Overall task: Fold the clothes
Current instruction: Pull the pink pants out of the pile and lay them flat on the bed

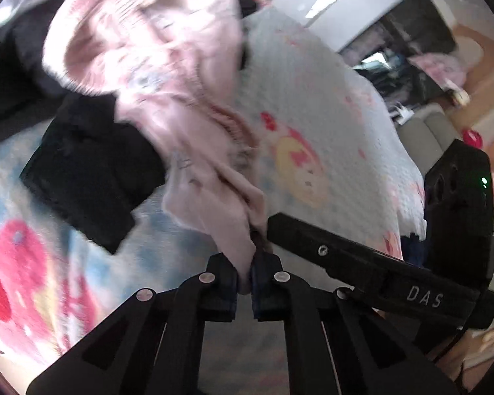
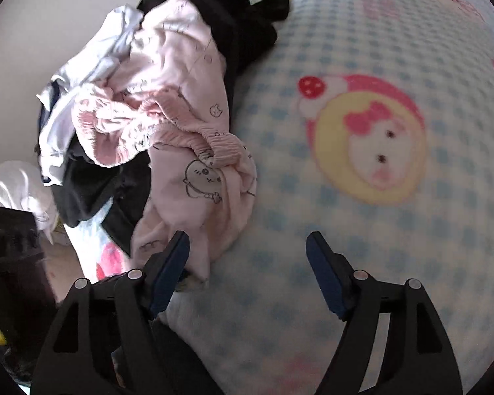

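Note:
A pale pink garment (image 1: 154,75) with small cartoon prints and a gathered elastic waistband lies crumpled on a blue-checked cartoon blanket (image 1: 329,105). My left gripper (image 1: 245,279) is shut on a bunched edge of it, and the cloth trails up and away. In the right wrist view the same pink garment (image 2: 187,151) lies on a pile of clothes. My right gripper (image 2: 247,253) is open and empty, its left finger (image 2: 171,263) beside the garment's lower edge, over the blanket (image 2: 362,230). The right gripper's body (image 1: 378,273) shows close beside my left gripper.
Black clothes (image 1: 85,177) lie under and beside the pink garment, also in the right wrist view (image 2: 243,29), with white clothes (image 2: 82,92) in the pile. The bed's edge (image 1: 408,197) drops off at right, with furniture and floor beyond. A wall (image 2: 49,16) stands behind the pile.

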The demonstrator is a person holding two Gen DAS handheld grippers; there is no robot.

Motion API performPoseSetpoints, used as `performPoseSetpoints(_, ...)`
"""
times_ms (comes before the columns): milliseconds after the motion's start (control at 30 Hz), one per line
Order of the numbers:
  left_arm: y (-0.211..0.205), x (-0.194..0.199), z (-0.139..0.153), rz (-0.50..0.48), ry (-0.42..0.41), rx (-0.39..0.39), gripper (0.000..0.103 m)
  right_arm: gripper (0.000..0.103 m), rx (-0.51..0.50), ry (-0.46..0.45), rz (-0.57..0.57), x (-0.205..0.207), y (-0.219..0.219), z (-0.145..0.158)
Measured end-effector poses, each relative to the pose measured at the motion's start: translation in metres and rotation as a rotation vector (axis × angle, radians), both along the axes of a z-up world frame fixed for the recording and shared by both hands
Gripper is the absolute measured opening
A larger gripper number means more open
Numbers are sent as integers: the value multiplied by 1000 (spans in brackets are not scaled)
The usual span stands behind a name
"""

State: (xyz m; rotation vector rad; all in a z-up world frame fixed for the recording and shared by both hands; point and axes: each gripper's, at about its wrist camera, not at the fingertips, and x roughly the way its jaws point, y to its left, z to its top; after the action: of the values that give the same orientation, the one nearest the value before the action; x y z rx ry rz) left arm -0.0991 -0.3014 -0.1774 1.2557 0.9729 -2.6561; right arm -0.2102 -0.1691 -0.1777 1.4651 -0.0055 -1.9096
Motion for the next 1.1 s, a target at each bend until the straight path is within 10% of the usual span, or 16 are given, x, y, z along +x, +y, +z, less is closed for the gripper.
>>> performPoseSetpoints(400,114,12,24,-251,90,22,5,75,-18,88,-2,22,113,58)
performPoseSetpoints(967,203,19,31,-424,50,-64,6,78,-69,-75,-16,61,176,28)
performPoseSetpoints(1100,170,28,13,-361,-11,30,10,35,88,-31,-8,58,147,4)
